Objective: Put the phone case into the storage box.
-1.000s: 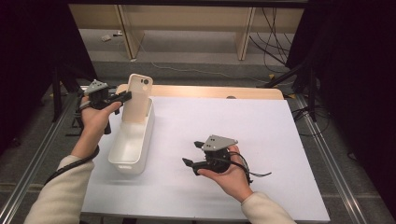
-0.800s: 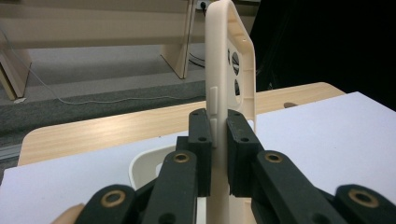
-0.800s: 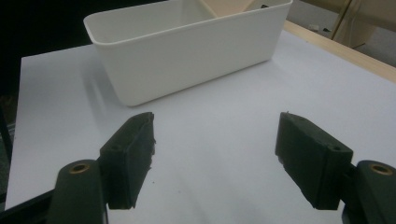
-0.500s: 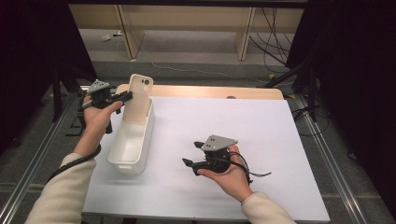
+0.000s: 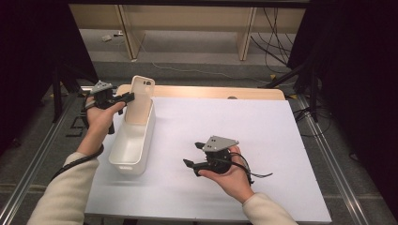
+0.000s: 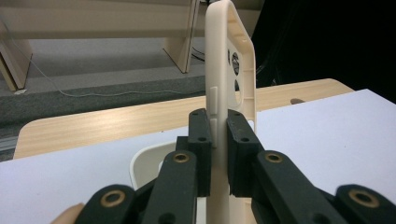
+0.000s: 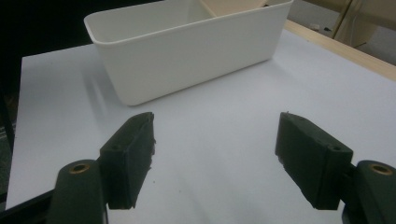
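The left tool (image 6: 218,140) pinches a cream plastic phone case (image 5: 140,98) upright at the far end of the white oblong plastic bin (image 5: 123,154); letting go is what's left. The right tool (image 7: 215,158) rests spread and empty on the white worktop (image 5: 281,140).

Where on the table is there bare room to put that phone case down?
The white mat lies bare from the bin across to its right edge, and between the bin and the right gripper. It is crowded at the left, where the left gripper holds the phone case upright over the bin.
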